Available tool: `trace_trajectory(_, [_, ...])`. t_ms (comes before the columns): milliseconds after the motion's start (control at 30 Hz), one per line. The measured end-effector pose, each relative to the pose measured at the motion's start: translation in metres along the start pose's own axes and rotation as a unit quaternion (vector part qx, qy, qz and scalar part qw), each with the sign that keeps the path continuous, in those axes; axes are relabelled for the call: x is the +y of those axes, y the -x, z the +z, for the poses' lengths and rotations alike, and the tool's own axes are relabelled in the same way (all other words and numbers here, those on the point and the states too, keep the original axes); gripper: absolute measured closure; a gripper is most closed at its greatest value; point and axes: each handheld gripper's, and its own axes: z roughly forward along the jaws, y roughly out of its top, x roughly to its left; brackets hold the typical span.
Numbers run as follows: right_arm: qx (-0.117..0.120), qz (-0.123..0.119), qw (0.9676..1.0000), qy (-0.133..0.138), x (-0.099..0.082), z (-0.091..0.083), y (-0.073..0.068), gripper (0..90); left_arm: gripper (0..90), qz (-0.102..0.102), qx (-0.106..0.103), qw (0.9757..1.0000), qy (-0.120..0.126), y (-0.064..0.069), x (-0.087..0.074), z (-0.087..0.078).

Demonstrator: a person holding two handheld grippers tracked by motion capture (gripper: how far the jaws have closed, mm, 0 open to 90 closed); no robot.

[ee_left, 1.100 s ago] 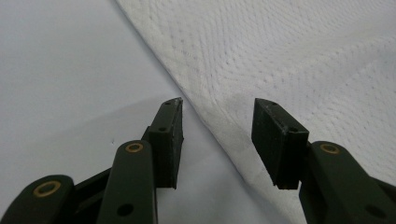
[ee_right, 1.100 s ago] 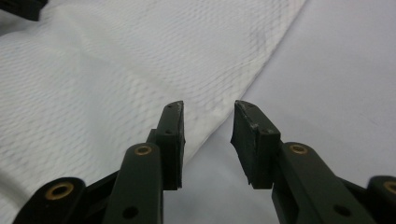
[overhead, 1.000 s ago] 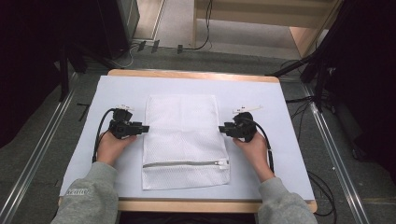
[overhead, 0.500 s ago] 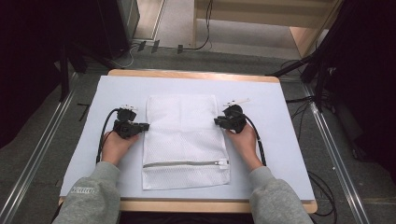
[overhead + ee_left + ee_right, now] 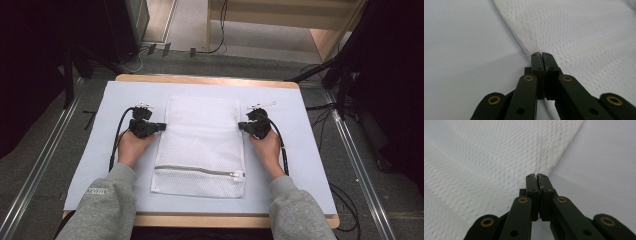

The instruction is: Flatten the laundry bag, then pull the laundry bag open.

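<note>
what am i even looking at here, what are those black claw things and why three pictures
A person sits at a table covered by a pale sheet, holding a hand tool with two black jaws in each hand: the left gripper and the right gripper. One picture comes from a camera above. The other two come from cameras riding on each tool, looking along its jaws. Between the hands lies a white mesh laundry bag with a zipper near the person. Each tool's jaws are closed at a side edge of the bag, apparently pinching it.

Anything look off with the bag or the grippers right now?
Nothing stands out. The mesh bag lies flat and square on the white sheet, zipper closed. The left gripper and right gripper are shut at its side edges.
</note>
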Motion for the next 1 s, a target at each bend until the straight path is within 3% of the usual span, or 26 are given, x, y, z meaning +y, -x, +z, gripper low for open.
trace_trajectory(300, [-0.003,0.005,1.0000,0.003,-0.002,0.003,0.005,86.8,84.0,0.004,-0.006,1.0000,-0.003,-0.001,0.005,0.004])
trace_trajectory(533, [0.009,0.011,0.9997,0.021,-0.001,-0.006,0.006,68.7,64.0,0.005,-0.022,0.9997,-0.004,0.001,0.006,-0.002])
trace_trajectory(667, [0.017,0.005,0.9995,0.025,0.000,-0.012,0.005,63.0,52.8,0.010,-0.027,0.9996,-0.005,0.006,0.007,-0.007])
trace_trajectory(733, [0.025,0.008,0.9992,0.030,0.000,-0.016,0.004,61.6,48.4,0.013,-0.040,0.9990,-0.013,0.008,0.007,-0.009])
trace_trajectory(900, [0.033,-0.002,0.9987,0.039,-0.002,-0.028,0.002,57.3,42.3,0.031,-0.047,0.9979,-0.031,0.015,0.006,-0.018])
trace_trajectory(1000, [0.040,0.001,0.9983,0.042,-0.003,-0.034,0.001,54.9,40.0,0.032,-0.054,0.9977,-0.026,0.017,0.004,-0.024])
